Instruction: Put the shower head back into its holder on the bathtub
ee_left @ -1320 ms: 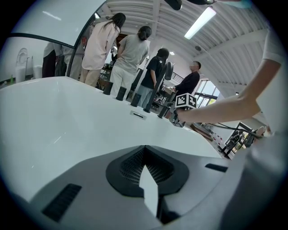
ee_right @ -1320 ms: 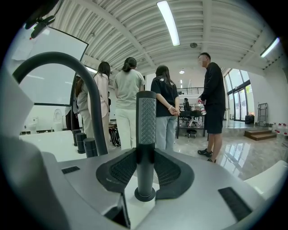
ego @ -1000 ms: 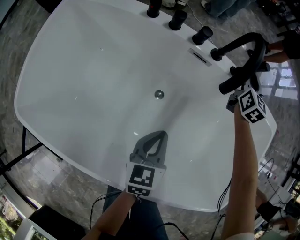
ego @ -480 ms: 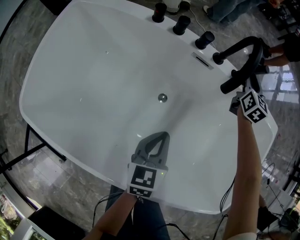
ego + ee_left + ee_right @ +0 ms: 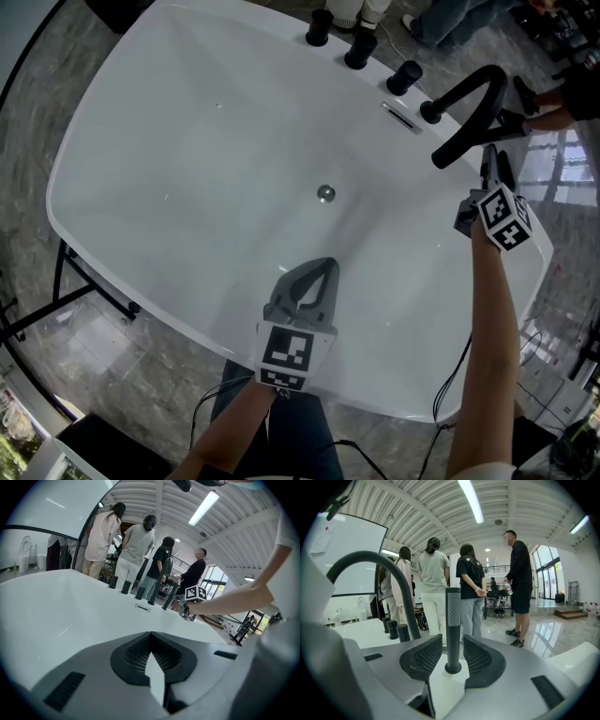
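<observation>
The shower head (image 5: 453,620) is a slim black wand. It stands upright with its foot in a round black holder (image 5: 453,668) on the white bathtub's rim (image 5: 361,630). My right gripper (image 5: 453,645) is level with it, and the wand rises between the two jaws with a thin gap on each side, so it is open. In the head view the right gripper (image 5: 489,178) sits at the tub's right edge, just below the arched black faucet (image 5: 469,89). The left gripper (image 5: 323,270) hovers over the tub's near rim, shut on nothing (image 5: 151,637).
Three black knobs (image 5: 359,47) and a slot plate (image 5: 400,114) line the far rim beside the faucet. A drain (image 5: 325,193) marks the basin's middle. Several people (image 5: 433,588) stand behind the tub. A black stand leg (image 5: 89,272) and cables lie on the stone floor.
My right gripper has drawn back a little from the faucet towards me. The head view has shifted slightly. The left gripper looks the same.
</observation>
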The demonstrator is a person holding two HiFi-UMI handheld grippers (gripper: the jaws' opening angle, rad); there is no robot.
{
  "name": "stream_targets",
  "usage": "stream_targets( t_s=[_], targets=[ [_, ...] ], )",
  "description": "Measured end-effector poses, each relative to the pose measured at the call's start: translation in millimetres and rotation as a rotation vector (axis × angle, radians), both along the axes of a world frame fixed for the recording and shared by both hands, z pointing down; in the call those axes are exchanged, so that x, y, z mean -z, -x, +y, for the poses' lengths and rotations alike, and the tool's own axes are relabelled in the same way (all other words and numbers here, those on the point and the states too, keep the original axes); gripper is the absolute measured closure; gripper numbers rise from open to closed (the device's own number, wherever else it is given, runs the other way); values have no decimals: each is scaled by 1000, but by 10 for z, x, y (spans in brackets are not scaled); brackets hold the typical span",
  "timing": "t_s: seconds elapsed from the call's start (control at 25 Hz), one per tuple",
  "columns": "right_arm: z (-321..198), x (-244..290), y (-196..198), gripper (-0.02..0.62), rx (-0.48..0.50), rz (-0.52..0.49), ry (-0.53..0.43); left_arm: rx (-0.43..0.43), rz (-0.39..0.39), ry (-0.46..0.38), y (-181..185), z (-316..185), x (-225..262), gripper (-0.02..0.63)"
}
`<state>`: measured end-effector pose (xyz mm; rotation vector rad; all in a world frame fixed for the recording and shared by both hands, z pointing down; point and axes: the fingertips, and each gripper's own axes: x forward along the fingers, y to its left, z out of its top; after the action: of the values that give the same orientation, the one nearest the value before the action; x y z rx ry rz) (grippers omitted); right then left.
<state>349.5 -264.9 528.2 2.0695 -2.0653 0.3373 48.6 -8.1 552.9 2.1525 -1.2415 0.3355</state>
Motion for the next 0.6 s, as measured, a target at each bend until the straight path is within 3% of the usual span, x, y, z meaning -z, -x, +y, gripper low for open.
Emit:
stream_targets(
  t_s=[0.12,0.24,0.32,0.52,0.6],
  targets=[
    [270,138,31,469,-8,-74,-16,-27,-5,-18,-67,47,146,604],
    [576,483,212,471,47,-120,-51,-50,-8,-51,-132,46,393,604],
    [867,686,379,499,77,-107,-37,-57,-10,-67,-155,65,581,604],
    [1675,1203,902,547,128,40,30,-63,3,-132,-215,-28,1164,604],
    [2019,1483,1121,572,133,16,24,-65,9,-149,-245,-25,1459,604]
  ],
)
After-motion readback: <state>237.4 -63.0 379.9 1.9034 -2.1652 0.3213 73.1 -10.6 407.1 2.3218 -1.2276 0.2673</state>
